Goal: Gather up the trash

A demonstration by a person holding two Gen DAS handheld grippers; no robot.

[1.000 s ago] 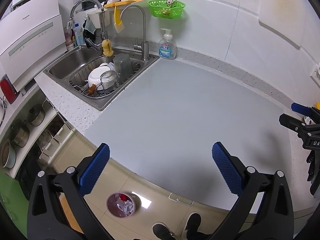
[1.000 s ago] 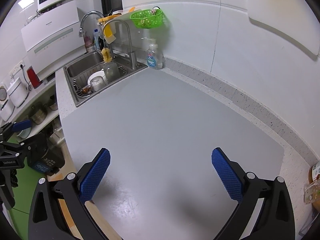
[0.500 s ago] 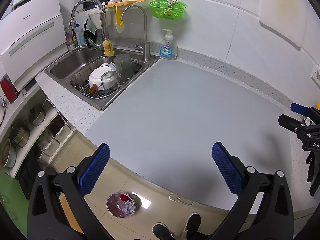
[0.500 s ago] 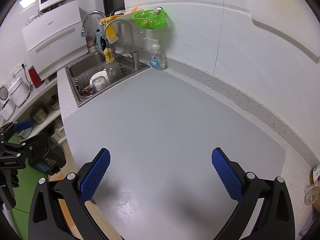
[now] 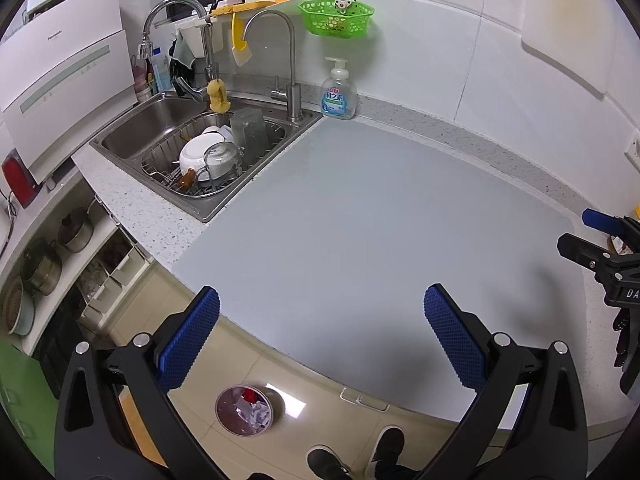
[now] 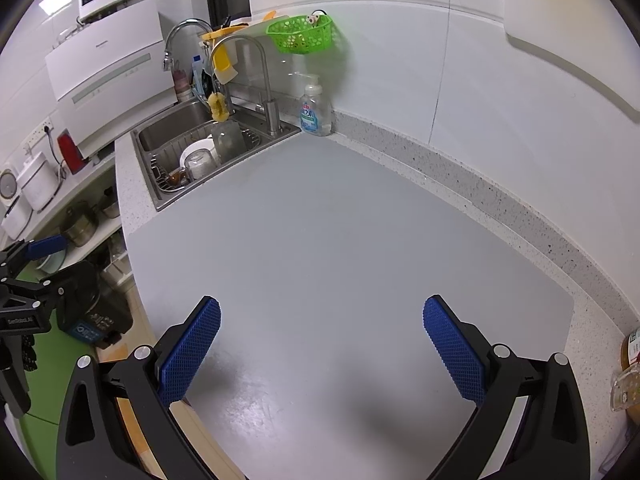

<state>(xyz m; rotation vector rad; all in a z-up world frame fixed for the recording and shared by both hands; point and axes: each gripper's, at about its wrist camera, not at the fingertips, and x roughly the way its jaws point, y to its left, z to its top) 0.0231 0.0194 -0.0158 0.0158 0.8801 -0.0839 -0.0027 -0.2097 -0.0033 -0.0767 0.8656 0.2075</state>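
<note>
Claws (image 5: 320, 336) (image 6: 320, 344) agape (nothing held), soap bottle (image 5: 338, 94)

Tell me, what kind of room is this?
It looks like a home kitchen. There is a steel sink with washed dishes in a rack, a tap over it, and a soap bottle on the grey counter.
</note>
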